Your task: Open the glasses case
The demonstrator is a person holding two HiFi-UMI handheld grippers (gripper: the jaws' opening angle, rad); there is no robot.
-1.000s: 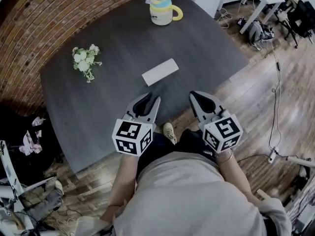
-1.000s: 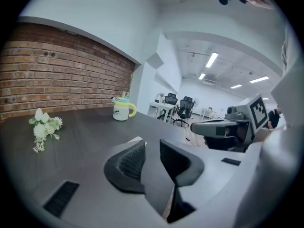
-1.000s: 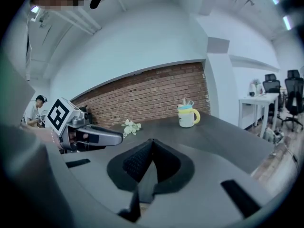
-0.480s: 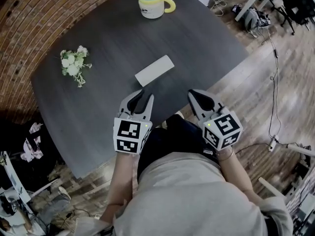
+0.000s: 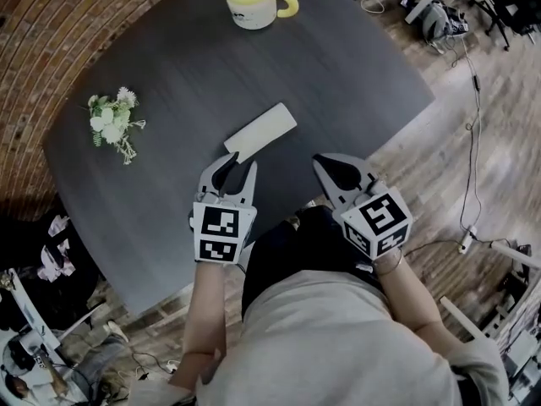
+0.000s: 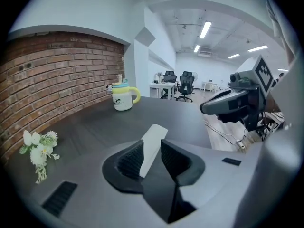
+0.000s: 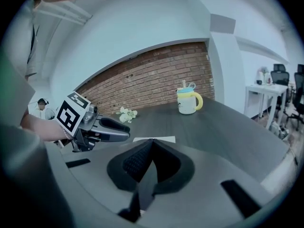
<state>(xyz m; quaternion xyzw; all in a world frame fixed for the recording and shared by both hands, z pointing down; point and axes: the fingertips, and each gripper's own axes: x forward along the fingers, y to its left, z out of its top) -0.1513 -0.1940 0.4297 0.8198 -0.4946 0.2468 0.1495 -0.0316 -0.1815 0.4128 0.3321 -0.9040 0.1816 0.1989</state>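
**Glasses case still shut, grippers only lining up**

Task not really begun, as far as the pics show. The glasses case (image 5: 260, 132), a pale flat oblong, lies on the dark table (image 5: 355, 74), toward the person's edge. Lid is down, no gap seen, and nothing touches it.

Left gripper (image 5: 237, 166): hovers just short of the case's near end, pointed roughly along it. In the left gripper view the case shows thru the gap. Jaws are narrowly apart and have just been opening a bit. Nothing sits btw the pads, no contact.

Right gripper (image 7: 151, 142): off to the case's right, over the table edge, apart from the case. Jaws are closed tip to tip, empty.

Done so far: nil beyond getting into position.

Left to do (my guess):
- Bring one gripper onto the case body to pin or hold it.
- Get the other onto the lid edge.
- Lift the lid till it stays open.

The right gripper prob needs to open first if it's to take any part. Can't tell from here which long side has the hinge.

The lidded mug (image 5: 249, 0) and the flower sprig (image 5: 110, 123) sit well apart from the case, so they're not in the way.
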